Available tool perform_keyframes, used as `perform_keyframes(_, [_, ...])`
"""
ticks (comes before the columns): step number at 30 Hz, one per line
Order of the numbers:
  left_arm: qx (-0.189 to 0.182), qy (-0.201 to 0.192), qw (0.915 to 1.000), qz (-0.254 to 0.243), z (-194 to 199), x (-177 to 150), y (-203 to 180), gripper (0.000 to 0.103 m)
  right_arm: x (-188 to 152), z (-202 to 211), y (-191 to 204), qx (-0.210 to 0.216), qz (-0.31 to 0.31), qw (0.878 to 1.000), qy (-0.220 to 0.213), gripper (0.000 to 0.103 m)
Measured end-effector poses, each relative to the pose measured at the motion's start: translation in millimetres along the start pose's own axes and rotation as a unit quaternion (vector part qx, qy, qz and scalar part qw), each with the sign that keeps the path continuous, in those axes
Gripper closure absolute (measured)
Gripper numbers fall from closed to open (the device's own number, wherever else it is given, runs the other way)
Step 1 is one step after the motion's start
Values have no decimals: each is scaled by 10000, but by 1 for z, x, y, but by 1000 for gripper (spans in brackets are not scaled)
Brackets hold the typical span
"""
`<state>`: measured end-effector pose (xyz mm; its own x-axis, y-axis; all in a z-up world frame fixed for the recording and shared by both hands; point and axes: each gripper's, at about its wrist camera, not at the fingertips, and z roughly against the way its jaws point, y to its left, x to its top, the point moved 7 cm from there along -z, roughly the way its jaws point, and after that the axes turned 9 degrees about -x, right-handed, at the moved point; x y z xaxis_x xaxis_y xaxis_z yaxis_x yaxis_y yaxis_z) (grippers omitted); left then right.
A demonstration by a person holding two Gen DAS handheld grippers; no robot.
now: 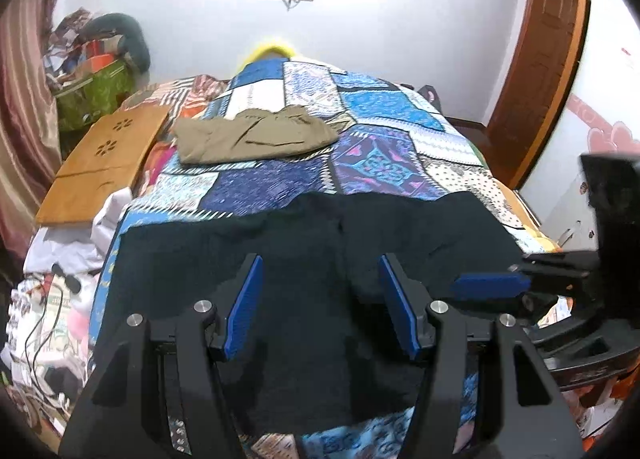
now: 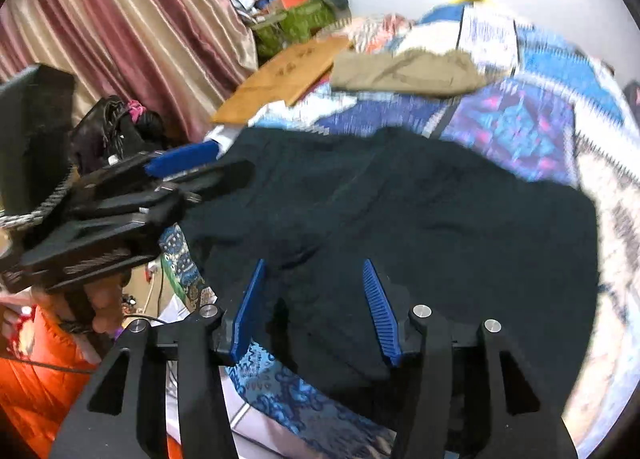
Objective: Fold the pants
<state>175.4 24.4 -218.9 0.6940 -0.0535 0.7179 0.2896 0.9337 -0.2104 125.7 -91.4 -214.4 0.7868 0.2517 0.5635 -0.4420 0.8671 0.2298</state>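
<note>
The left tongs [image 1: 322,299] hang released over the black pants [image 1: 304,267], which lie spread across the near end of the bed [image 1: 280,175]. The right tongs [image 2: 312,307], likewise released, hover over the same cloth. Farther up the patchwork quilt lie folded khaki pants [image 1: 252,135]; a wooden board [image 1: 104,163] rests along the bed's left edge, with curtains [image 2: 132,27] beyond it.

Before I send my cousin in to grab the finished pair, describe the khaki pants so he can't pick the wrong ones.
Start at the bed with the blue patchwork quilt. On its far half, beside the wooden board at the edge, lie the khaki pants, already folded into a compact bundle. The other pair, the black pants, is dark and spread out flat at the near end.
</note>
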Motion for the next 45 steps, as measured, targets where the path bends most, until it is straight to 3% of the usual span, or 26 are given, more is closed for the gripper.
perform_keyframes(4, [-180,43,9997,-150,-13,12,-17,47,14,29,-26,-332,65,9984,-457,56])
perform_keyframes(7, [-428,280,9984,-248,-34,16,-33,65,18,31,-57,-863,98,9944,-606,56])
perform_keyframes(8, [-530,366,9976,-269,-41,16,-38,72,18,29,-65,-953,76,9937,-590,56])
perform_keyframes(11, [-706,724,9944,-298,-69,10,-50,80,9,8,-94,-1143,-32,9929,-338,57])
perform_keyframes(13, [-716,1009,9917,-335,-89,-1,-56,84,-2,-6,-107,-1192,-110,9927,-108,65])
perform_keyframes(15, [-668,1234,9895,-346,-101,-14,-58,84,-20,-17,-114,-1183,-95,9929,113,68])
perform_keyframes(18, [-656,1356,9879,-361,-106,-33,-57,84,-35,-6,-114,-1160,-19,9932,-61,69])
perform_keyframes(24, [-684,1595,9829,-620,-84,-33,-49,84,-57,19,-117,-995,180,9946,230,70])
perform_keyframes(27, [-482,1442,9865,-611,-80,-18,-41,84,-50,30,-124,-862,18,9960,238,70])
perform_keyframes(34, [-672,1298,9885,-375,-110,18,-41,84,3,22,-133,-910,-18,9954,-304,70])
perform_keyframes(38, [-568,1437,9871,-415,-138,20,-42,84,15,-10,-132,-866,137,9960,-170,70])
perform_keyframes(42, [-461,1640,9851,-242,-158,9,-26,84,6,-40,-144,-977,115,9950,179,72])
perform_keyframes(45, [-467,1611,9858,-118,-154,6,-17,85,4,-37,-157,-1077,-1,9941,148,76])
